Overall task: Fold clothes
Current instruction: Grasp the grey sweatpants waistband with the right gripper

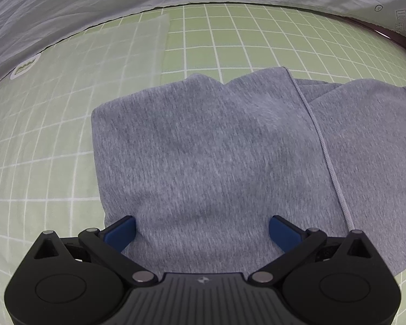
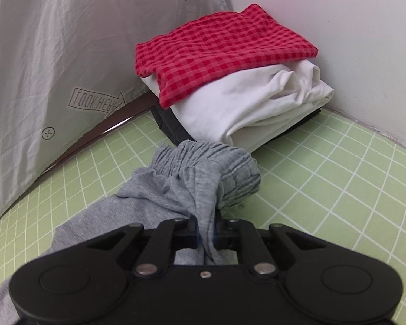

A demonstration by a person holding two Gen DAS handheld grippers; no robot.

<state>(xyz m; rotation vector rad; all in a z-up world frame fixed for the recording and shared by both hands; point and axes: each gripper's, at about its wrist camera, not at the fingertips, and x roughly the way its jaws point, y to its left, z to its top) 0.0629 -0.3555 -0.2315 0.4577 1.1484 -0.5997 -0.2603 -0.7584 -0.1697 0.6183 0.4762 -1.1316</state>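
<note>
Left gripper [image 1: 202, 230]: tipped steeply down over the grey garment [image 1: 203, 149], jaws spread wide — blue pads [image 1: 121, 231] stand apart at 9 and 3 o'clock, nothing pinched between them.
Right gripper [image 2: 206, 228]: angled down toward the far corner, jaws clamped on a bunched fold of the grey garment's fabric (the pads are almost hidden by the cloth).
Grey garment: in the left wrist view it lies flat on the green grid surface [image 1: 40, 162], spreading from between the pads toward 12 o'clock, a drawstring [image 1: 322, 140] running along its 3 o'clock side.
Waistband [image 2: 224, 168]: gathered, elastic, rising at 12 o'clock just beyond the right gripper.
Folded pile: at 12 o'clock past the waistband — red checked cloth [image 2: 219, 51] on top of white cloth [image 2: 251, 103].
</note>
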